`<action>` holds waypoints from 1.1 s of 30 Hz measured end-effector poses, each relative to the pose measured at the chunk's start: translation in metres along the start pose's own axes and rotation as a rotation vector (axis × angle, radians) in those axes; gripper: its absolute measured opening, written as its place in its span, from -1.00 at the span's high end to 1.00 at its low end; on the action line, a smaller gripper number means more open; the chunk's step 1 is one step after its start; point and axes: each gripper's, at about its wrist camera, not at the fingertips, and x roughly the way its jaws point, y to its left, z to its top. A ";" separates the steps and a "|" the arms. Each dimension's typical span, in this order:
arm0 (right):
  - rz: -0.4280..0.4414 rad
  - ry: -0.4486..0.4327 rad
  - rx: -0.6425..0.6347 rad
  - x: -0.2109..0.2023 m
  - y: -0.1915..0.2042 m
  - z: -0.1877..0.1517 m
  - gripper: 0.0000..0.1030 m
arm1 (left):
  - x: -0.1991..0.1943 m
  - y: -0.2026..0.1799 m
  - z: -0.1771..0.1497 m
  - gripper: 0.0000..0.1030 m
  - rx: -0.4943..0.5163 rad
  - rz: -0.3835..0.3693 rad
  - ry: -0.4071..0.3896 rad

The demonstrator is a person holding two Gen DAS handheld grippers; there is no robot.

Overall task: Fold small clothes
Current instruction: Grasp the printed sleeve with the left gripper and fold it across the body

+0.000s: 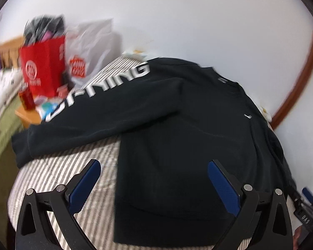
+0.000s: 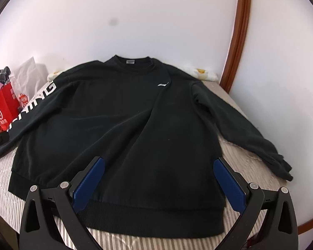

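While the black sweatshirt (image 2: 119, 125) lies flat on the striped bed (image 2: 235, 158), sleeves toward 9 and 3 o'clock, left gripper (image 1: 154, 179) and right gripper (image 2: 158, 177) hover spread wide, holding nothing.

The black sweatshirt (image 2: 123, 125) carries large white lettering along one sleeve (image 1: 98, 95). In the left wrist view it reads "LI-NING", with the first letters blurred; in the right wrist view only "NING" is legible. A small white swoosh logo (image 2: 163, 84) sits on the chest. A grey neck label (image 2: 130, 61) is too small to read. The red paper bag (image 1: 42, 70) bears a white round emblem with characters beneath, unreadable. A black part (image 1: 304, 216) at the frame's right edge shows "DAS".
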 end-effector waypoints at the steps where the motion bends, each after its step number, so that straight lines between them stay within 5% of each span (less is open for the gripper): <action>1: 0.004 0.012 0.000 0.006 0.002 0.001 -0.99 | 0.007 0.013 0.001 -0.99 -0.046 -0.009 0.008; 11: 0.001 0.052 -0.093 0.047 0.035 0.006 -0.99 | 0.056 0.079 0.001 -0.92 -0.329 -0.072 0.047; 20: 0.052 0.110 -0.035 0.061 0.022 0.008 -0.99 | 0.081 0.093 0.024 -0.65 -0.405 -0.036 0.010; 23: 0.030 0.111 -0.025 0.063 0.013 0.007 -0.99 | 0.084 0.097 0.031 -0.25 -0.405 0.028 0.017; 27: 0.023 0.127 -0.001 0.070 -0.007 0.006 -0.99 | 0.093 0.103 0.045 0.72 -0.382 0.145 0.059; 29: 0.015 0.136 0.010 0.072 -0.016 0.007 -0.99 | 0.089 0.101 0.052 0.80 -0.376 0.143 0.071; 33: 0.012 0.124 0.015 0.073 -0.037 0.013 -0.99 | 0.058 0.066 0.081 0.83 -0.267 0.158 -0.033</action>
